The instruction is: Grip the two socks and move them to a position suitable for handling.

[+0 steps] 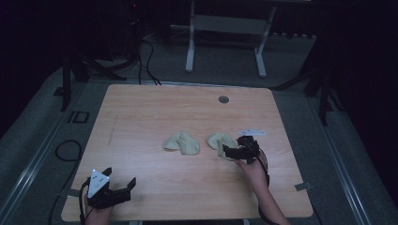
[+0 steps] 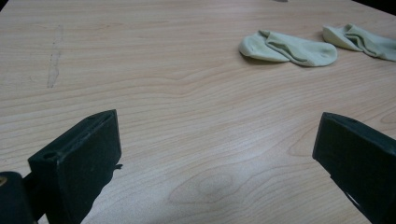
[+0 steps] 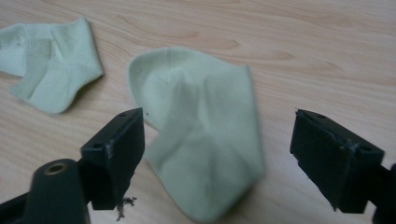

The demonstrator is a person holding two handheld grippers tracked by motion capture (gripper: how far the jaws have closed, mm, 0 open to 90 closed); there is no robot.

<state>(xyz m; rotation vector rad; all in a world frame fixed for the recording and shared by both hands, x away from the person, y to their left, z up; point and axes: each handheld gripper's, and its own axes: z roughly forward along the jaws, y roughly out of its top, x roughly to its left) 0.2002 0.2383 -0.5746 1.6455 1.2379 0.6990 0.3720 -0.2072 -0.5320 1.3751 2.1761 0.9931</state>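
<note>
Two pale green socks lie mid-table. The left sock (image 1: 181,142) (image 2: 287,46) (image 3: 51,65) lies folded and flat. The right sock (image 1: 219,140) (image 2: 359,39) (image 3: 205,135) is crumpled, and its near end sits between the spread jaws of my right gripper (image 1: 233,145) (image 3: 219,120). That gripper is open and hovers low over the sock without pinching it. My left gripper (image 1: 120,176) (image 2: 219,123) is open near the table's front left corner, over bare wood, well short of both socks.
The wooden table (image 1: 141,108) has a round grommet hole (image 1: 223,99) near its far edge and a faint scuff line (image 1: 112,129) (image 2: 53,56) on the left. A white stand (image 1: 225,28) is behind the table. A cable loop (image 1: 68,150) lies on the floor at left.
</note>
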